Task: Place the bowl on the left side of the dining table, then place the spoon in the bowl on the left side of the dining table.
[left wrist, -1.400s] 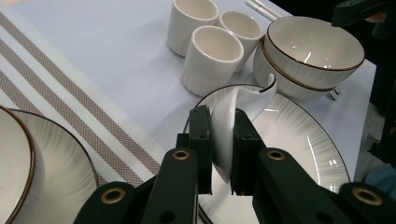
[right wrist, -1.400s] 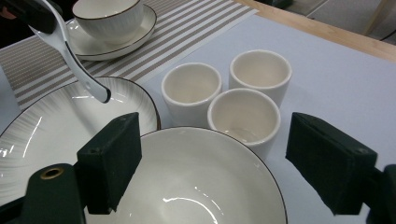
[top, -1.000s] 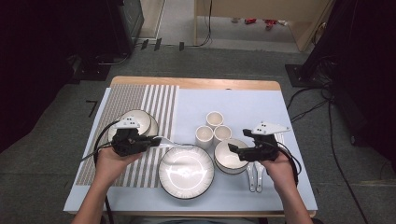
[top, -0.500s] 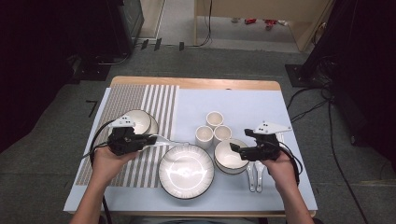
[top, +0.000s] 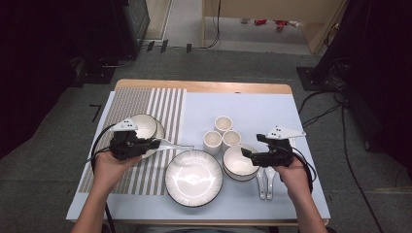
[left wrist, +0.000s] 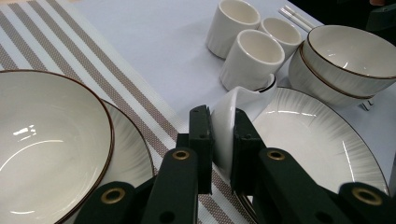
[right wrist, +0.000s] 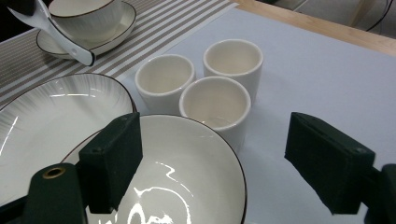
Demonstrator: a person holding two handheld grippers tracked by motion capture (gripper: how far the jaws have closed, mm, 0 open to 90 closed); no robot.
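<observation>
Three cups (top: 222, 134), two stacked bowls (top: 239, 162), one big plate (top: 194, 177), one bowl on a saucer (top: 144, 127).

Your left gripper (left wrist: 223, 140) pinches a white spoon (left wrist: 233, 116) above that plate's edge; your right gripper (right wrist: 219, 163) hangs wide open over the stacked bowls, holding nothing.

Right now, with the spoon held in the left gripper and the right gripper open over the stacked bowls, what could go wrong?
1. The left gripper pinches the spoon by its thin handle, so it might twist or slip and drop onto the plate.
2. The spoon's far end hangs close to the cups, and a sweep could knock one.
3. The right gripper stands open over the stacked bowls; a one-sided grab could tilt the top bowl.
</observation>
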